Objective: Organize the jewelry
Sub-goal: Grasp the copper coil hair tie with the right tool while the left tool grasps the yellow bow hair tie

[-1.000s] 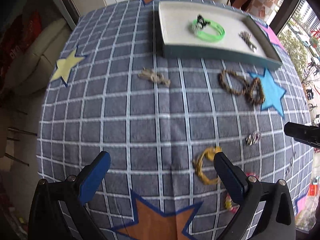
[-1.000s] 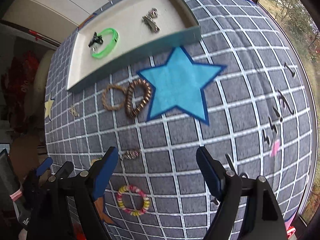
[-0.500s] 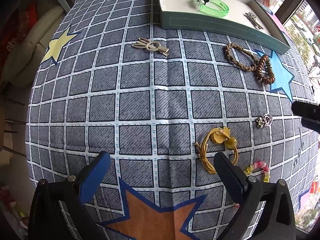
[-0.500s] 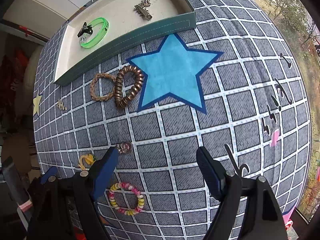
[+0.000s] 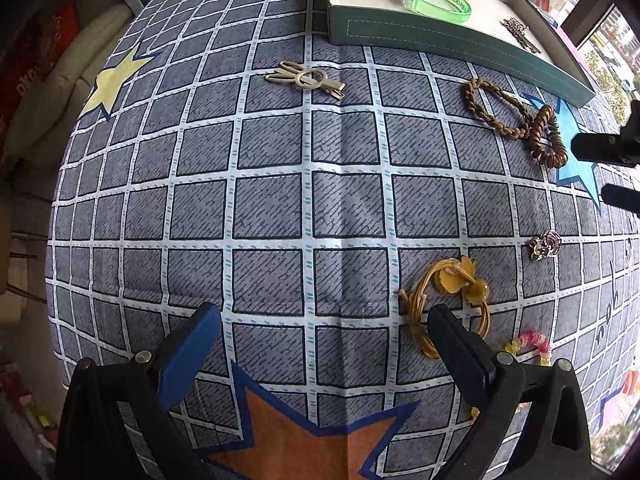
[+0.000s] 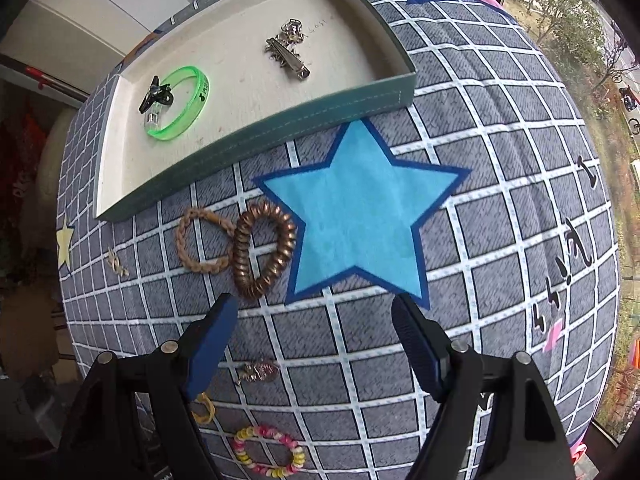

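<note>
My left claw (image 5: pixel 324 332) points down at the surface (image 5: pixel 264 208), released, nothing between its fingers. The yellow hair tie (image 5: pixel 448 304) lies partly under its right fingertip, whether touching I cannot tell; the beaded bracelet (image 5: pixel 534 344) lies just right of that finger, the small silver charm (image 5: pixel 545 243) ahead and to the right, the silver hair clip (image 5: pixel 306 79) well ahead.

My right claw (image 6: pixel 314 320) is likewise released, though its jaws have just been closing slightly, and grasps nothing. Just ahead of its left fingertip lies the copper coil hair tie (image 6: pixel 262 250), touching the braided brown bracelet (image 6: pixel 202 242) on its left. Farther ahead stands the tray (image 6: pixel 280 136), holding the green bangle (image 6: pixel 180 102) and a metal barrette (image 6: pixel 290 54). The blue star (image 6: pixel 360 216) lies directly ahead between the fingers.
</note>
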Demonstrator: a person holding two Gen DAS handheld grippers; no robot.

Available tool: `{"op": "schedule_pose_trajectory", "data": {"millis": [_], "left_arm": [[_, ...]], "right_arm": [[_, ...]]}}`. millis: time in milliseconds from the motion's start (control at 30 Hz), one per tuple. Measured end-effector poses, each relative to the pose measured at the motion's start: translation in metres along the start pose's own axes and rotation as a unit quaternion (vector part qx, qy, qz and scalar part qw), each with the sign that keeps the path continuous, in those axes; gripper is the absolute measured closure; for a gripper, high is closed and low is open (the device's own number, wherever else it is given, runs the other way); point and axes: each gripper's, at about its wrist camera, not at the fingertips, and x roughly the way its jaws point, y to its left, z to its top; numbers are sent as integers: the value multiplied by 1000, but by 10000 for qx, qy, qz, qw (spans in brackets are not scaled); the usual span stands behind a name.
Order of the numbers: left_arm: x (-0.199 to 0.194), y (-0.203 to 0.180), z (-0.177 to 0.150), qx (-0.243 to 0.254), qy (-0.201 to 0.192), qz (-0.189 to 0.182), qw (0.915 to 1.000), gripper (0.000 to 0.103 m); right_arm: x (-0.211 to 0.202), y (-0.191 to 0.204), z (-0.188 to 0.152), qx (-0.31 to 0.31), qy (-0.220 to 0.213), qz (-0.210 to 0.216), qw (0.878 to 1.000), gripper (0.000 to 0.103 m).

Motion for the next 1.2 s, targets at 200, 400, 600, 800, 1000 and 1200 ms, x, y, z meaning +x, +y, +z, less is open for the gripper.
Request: {"op": "schedule_pose_trajectory", "data": {"millis": [200,400,600,800,1000,1200], "left_arm": [[5,-1,4,26,23,44,10000,0],[11,1,5,49,20,30,10000,0],[7,-9,3,170,2,24,9999,0],[5,-18,2,314,8,19,9995,4],[1,-28,3,419,57,-51,9991,15],[-5,-38,1,451,118,-152,9988,26]], "right_arm": [[21,9,10,-80,127,-276,9995,44],[26,25,21,-432,-10,-492,9979,45],[35,48,18,-991,-83,-887,9911,47],[39,68,10,-1512,-149,-1036,9829,70],[43,76,1,-1504,-49,-857,9849,91],[25,42,-11,-1114,-51,-544,9923,91]]}}
